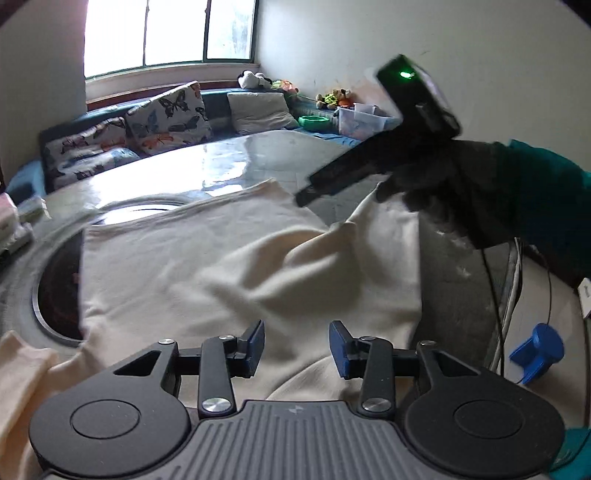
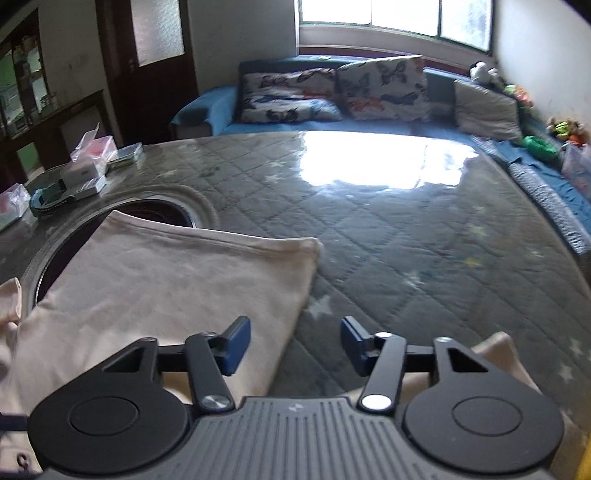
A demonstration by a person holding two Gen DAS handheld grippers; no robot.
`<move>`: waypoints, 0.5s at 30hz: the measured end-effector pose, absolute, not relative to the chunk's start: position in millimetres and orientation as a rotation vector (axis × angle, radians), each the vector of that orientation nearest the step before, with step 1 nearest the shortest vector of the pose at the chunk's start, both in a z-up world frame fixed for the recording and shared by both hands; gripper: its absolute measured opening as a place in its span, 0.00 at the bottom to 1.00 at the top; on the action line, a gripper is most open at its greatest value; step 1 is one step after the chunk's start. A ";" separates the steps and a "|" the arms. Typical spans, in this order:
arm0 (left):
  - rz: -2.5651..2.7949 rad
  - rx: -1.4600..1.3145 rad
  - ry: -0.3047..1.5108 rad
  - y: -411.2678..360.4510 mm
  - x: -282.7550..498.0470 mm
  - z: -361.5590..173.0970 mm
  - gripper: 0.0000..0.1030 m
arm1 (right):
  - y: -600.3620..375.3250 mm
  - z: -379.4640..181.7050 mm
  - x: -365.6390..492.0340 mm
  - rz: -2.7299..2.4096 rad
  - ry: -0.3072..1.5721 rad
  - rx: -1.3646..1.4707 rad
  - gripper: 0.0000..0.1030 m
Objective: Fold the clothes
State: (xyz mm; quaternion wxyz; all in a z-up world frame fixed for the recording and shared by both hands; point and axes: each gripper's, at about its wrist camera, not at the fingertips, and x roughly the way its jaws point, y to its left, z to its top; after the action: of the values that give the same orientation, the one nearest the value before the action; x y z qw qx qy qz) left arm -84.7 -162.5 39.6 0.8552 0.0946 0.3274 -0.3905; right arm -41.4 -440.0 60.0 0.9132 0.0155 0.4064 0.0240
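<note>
Ahead of the jaws, a grey quilted table cover with pale stars lies under a glossy clear sheet that throws back a bright patch of daylight. To the left of the jaws a round dark opening is set into the tabletop. Beyond the table's far edge runs a blue sofa carrying butterfly-print cushions and a plain grey cushion. Above it a wide window glares white against off-white walls. Far left stand a dark wooden door and shelving. Far right, soft toys and a green bowl crowd the sofa corner.
</note>
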 end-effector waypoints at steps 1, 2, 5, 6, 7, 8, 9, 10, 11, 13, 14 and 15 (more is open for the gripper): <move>-0.834 0.197 0.701 -166.7 -83.8 36.1 0.41 | -438.9 58.0 -34.4 0.055 0.844 0.030 0.46; -0.848 0.202 0.715 -171.4 -83.2 32.2 0.41 | -437.7 56.0 -27.4 0.061 0.851 0.029 0.42; -0.888 0.220 0.742 -180.1 -83.9 22.2 0.41 | -433.9 49.1 -6.5 0.071 0.877 0.027 0.39; -0.897 0.226 0.733 -181.2 -85.3 20.8 0.41 | -432.6 46.6 0.5 0.073 0.888 0.025 0.39; -0.906 0.229 0.732 -181.8 -85.6 20.3 0.41 | -431.7 44.2 6.2 0.074 0.895 0.022 0.38; -0.915 0.231 0.732 -182.3 -85.9 19.7 0.41 | -430.4 42.5 11.2 0.075 0.893 0.016 0.38; -0.923 0.226 0.736 -182.0 -85.7 19.7 0.41 | -428.4 41.7 16.8 0.078 0.889 0.008 0.38; -0.930 0.218 0.740 -181.3 -84.2 19.2 0.41 | -427.2 41.5 22.3 0.079 0.887 0.009 0.37; -0.937 0.210 0.743 -180.6 -82.7 18.6 0.41 | -425.9 41.1 27.3 0.078 0.883 0.008 0.36; -0.949 0.198 0.745 -180.0 -81.9 18.2 0.42 | -422.5 39.8 37.5 0.075 0.873 -0.004 0.36; -0.955 0.194 0.744 -179.6 -81.8 17.7 0.44 | -420.3 39.0 42.8 0.074 0.867 -0.012 0.36; -0.961 0.190 0.742 -179.3 -81.7 17.2 0.45 | -418.6 38.6 48.0 0.073 0.865 -0.015 0.35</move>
State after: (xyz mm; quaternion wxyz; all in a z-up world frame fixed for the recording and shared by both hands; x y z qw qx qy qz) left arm -81.7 -179.3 17.2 0.8169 0.0892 0.3482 -0.4510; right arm 48.0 -418.6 38.6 0.9073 -0.0072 0.4189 0.0354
